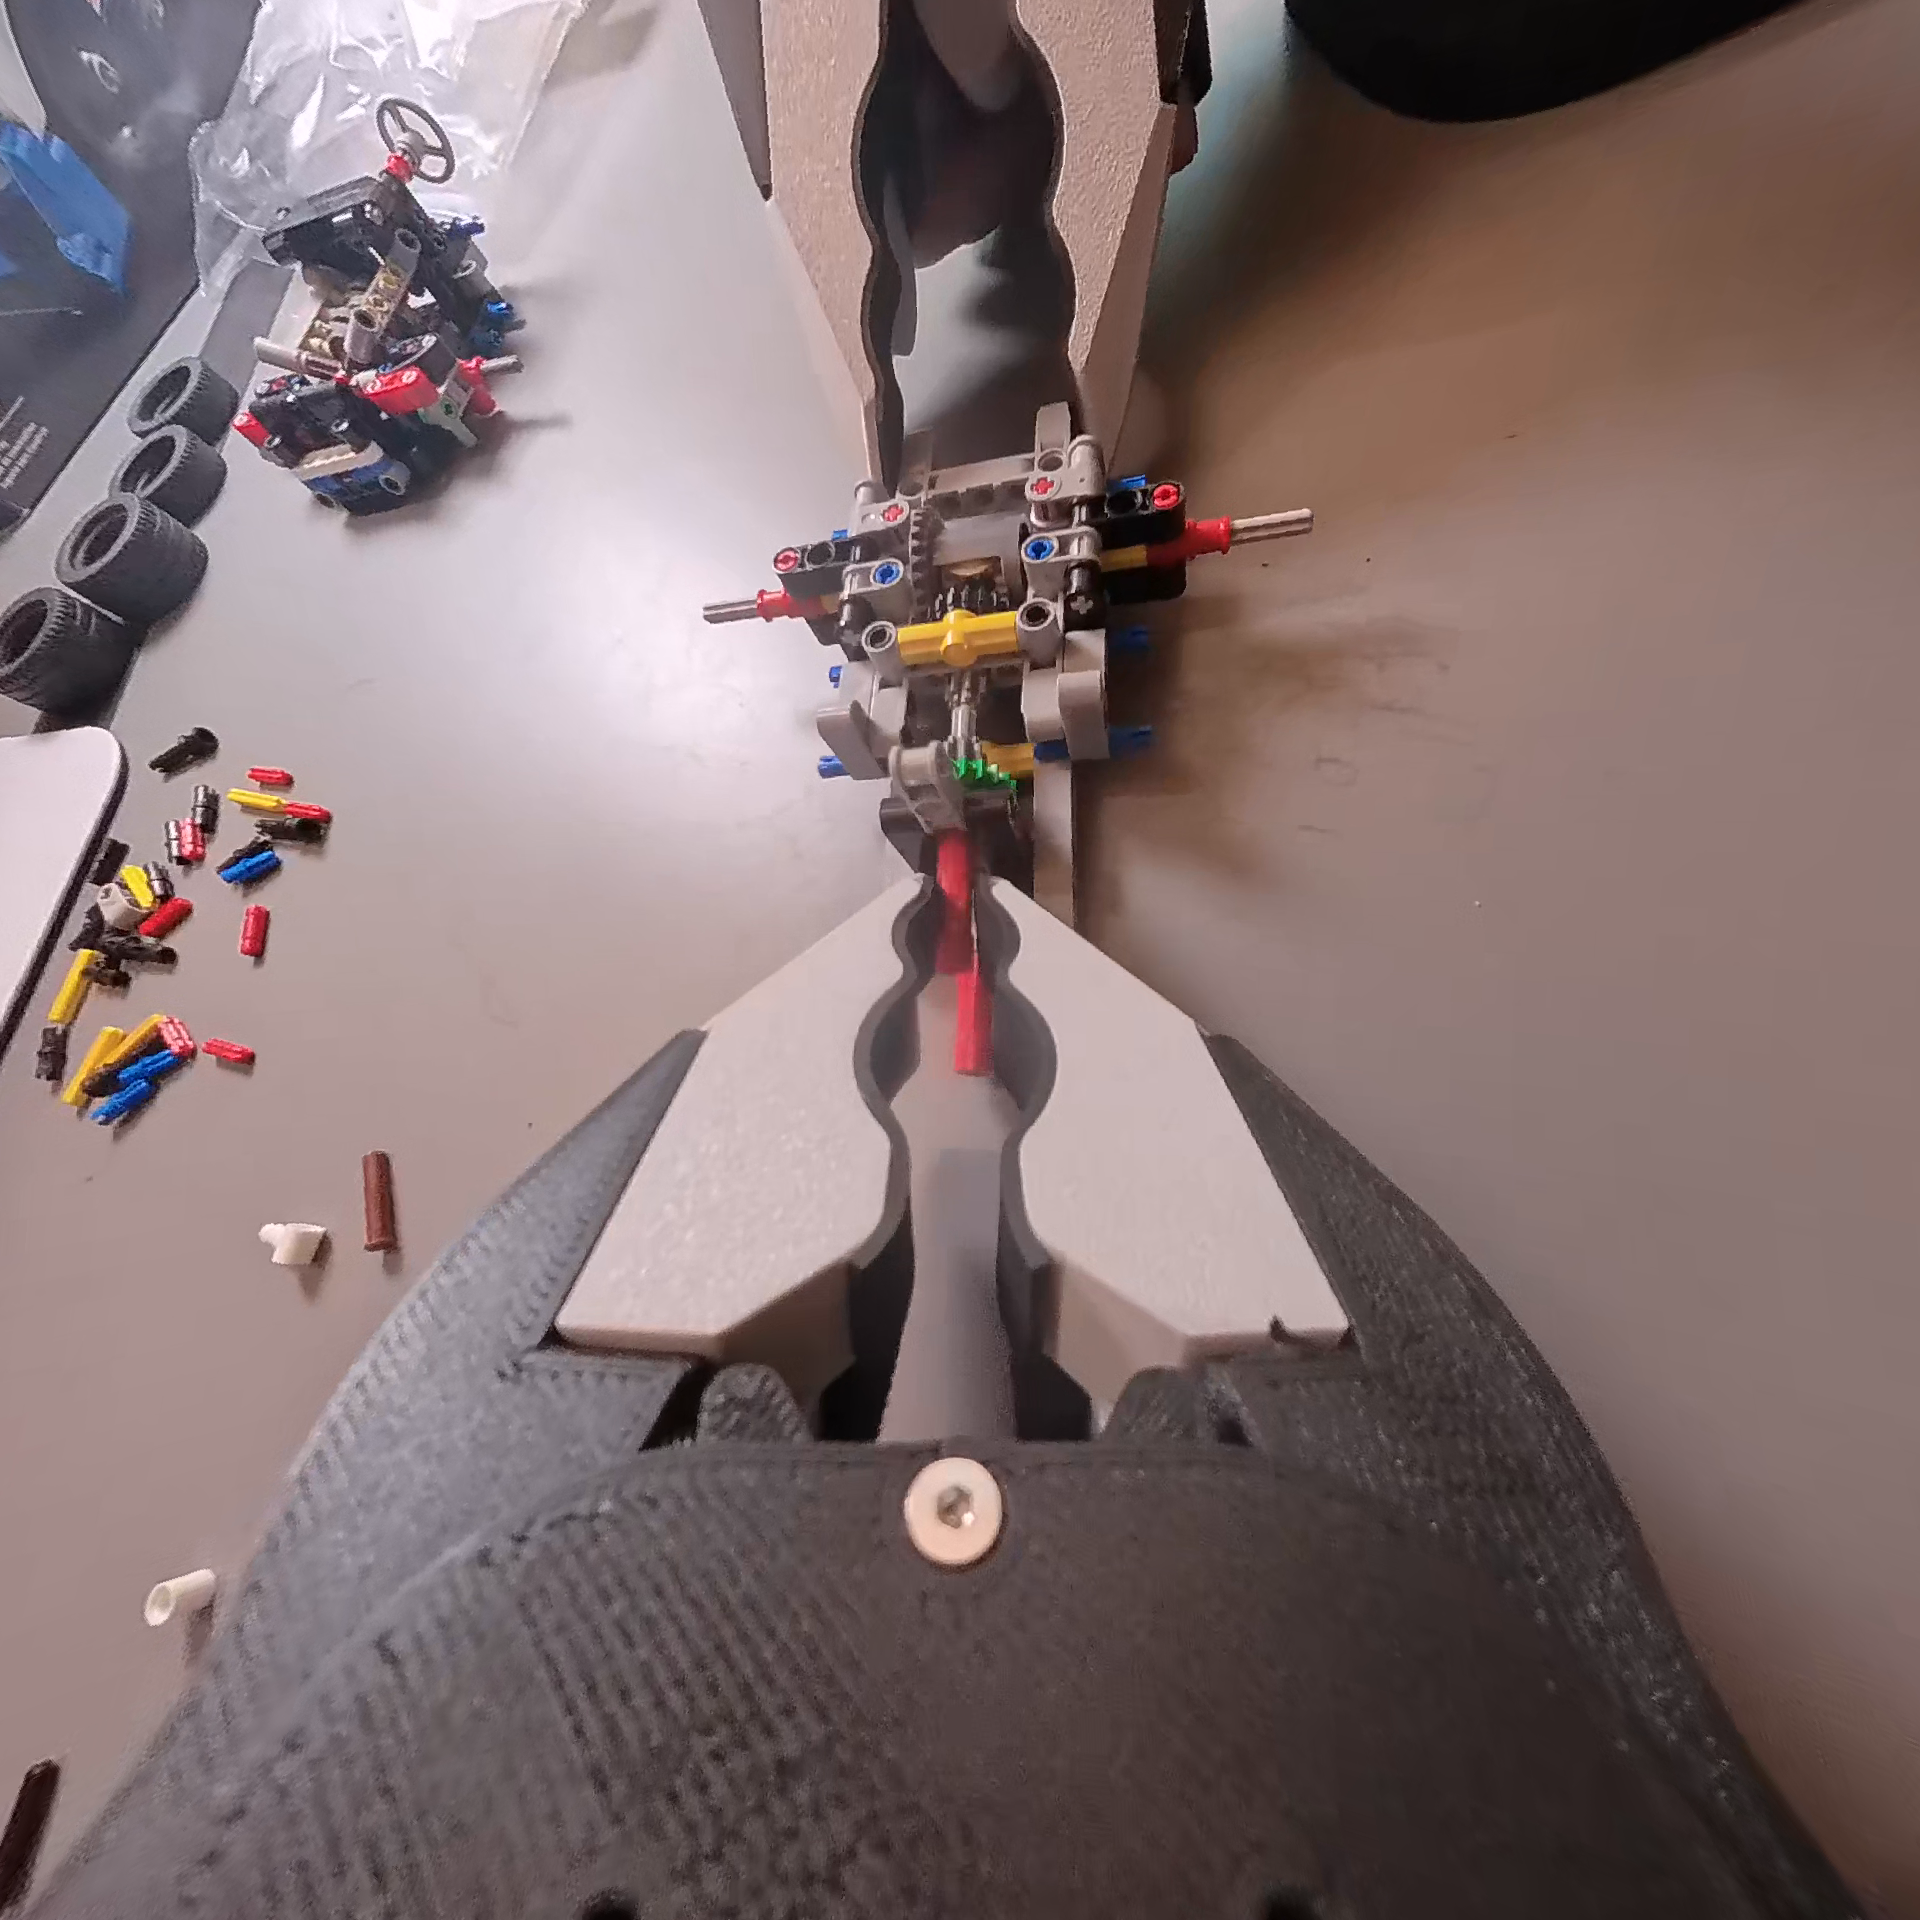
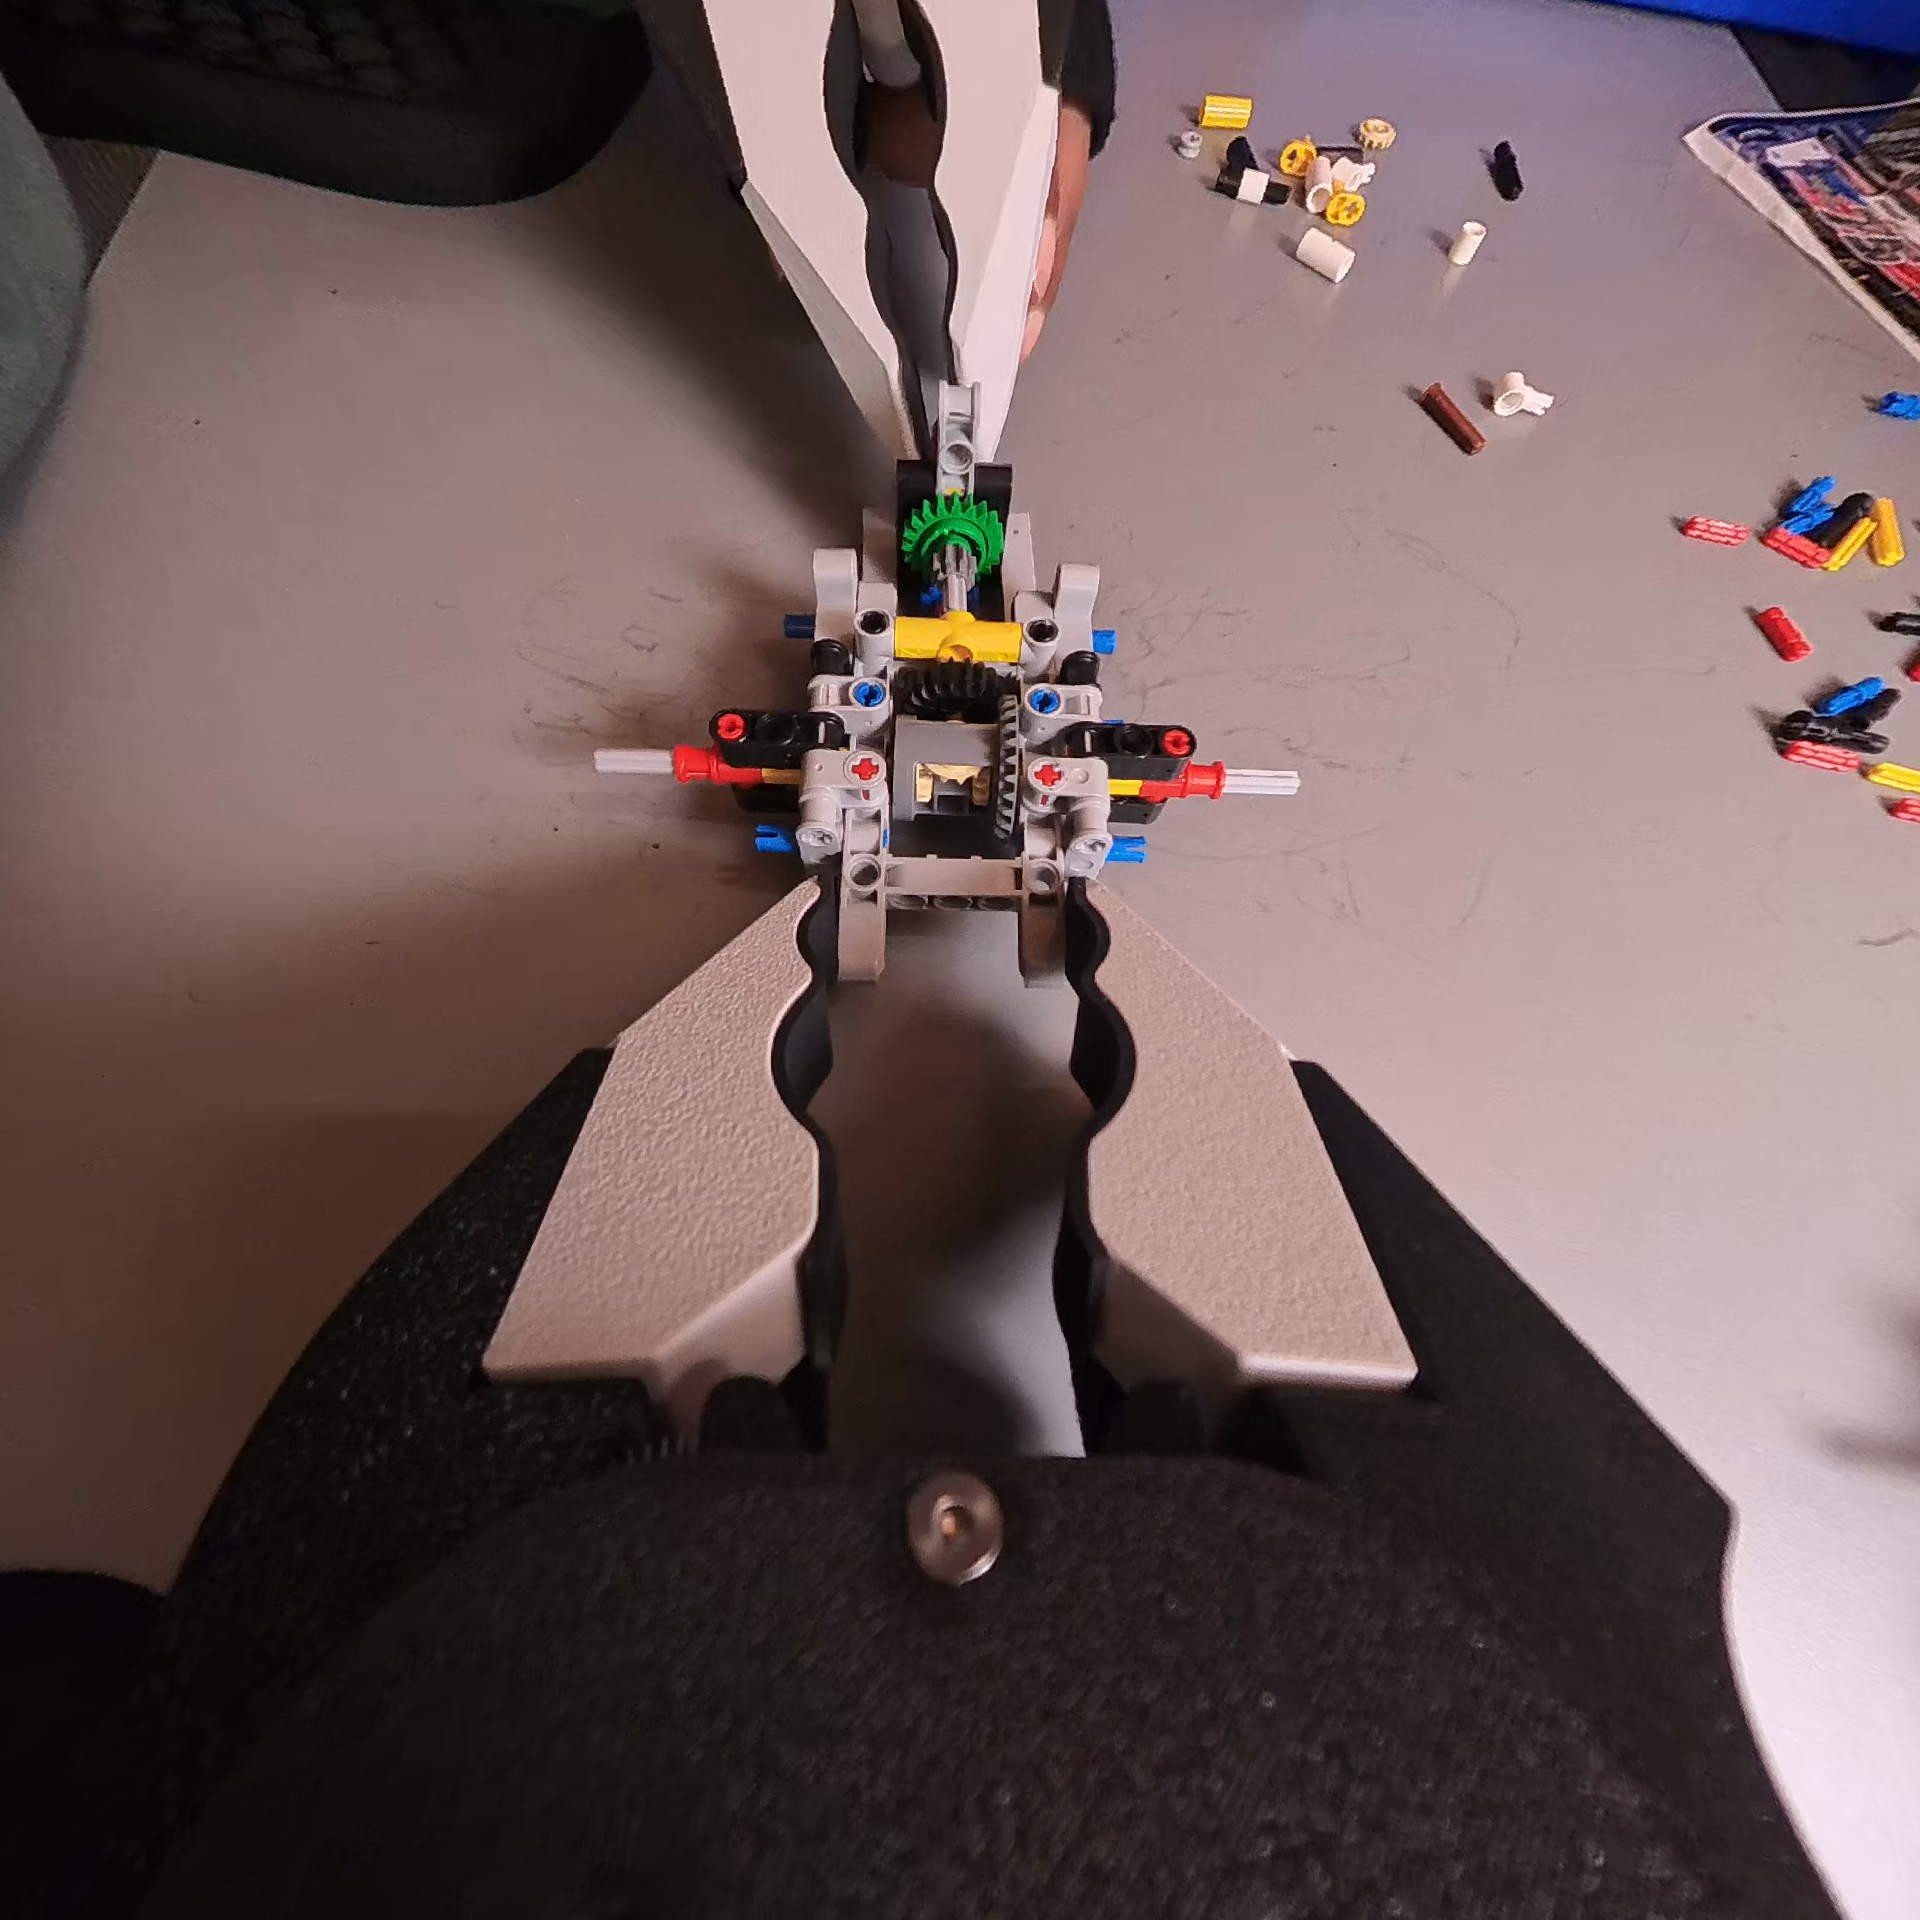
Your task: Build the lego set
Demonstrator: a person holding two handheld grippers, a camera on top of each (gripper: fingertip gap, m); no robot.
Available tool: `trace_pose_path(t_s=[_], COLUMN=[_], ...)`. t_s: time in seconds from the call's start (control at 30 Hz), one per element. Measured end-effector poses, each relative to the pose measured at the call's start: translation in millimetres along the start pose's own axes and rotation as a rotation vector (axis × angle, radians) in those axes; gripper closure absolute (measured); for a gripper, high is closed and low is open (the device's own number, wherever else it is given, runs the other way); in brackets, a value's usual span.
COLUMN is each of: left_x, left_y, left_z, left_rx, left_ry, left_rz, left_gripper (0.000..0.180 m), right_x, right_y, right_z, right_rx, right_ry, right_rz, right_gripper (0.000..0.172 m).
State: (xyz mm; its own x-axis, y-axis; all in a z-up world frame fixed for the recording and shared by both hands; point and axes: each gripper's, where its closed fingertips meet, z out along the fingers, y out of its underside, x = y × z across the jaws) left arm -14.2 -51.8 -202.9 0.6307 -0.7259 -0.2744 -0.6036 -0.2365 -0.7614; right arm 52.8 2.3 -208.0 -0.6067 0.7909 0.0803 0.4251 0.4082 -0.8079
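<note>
Grey bench: your left fingers pinch the red axle; right fingers clamp the gear assembly's frame, mid-frame.

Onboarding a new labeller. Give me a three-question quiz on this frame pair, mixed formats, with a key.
1. True or false: the left gripper is closed on a red axle that sticks out of the gear assembly.
2. Multiple choice: where does the right gripper hold the gear assembly? A) by the green gear B) by the grey frame end, one pad on each side C) by a side axle
3. Fill in: the four loose black tyres lie in a row beside the ____ sub-assembly, which carries a steering wheel.

Key: 1 true; 2 B; 3 second (smaller)
</note>
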Motion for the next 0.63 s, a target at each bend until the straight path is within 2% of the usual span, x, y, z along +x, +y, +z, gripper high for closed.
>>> trace_pose_path(t_s=[0.4, 0.63], left_x=[5.5, 8.5], left_y=[-1.6, -3.2], left_z=[0.9, 1.4], left_rx=[0.054, 0.061], left_ry=[0.156, 0.215], left_rz=[-0.256, -0.339], left_gripper=[0.176, 0.176], right_x=[-0.7, -1.6], right_y=[-0.5, 2.0], right_z=[-2.2, -4.3], right_rx=[0.015, 0.012], right_ry=[-0.027, -0.065], right_rz=[-0.003, 0.013], right_gripper=[0.129, 0.129])
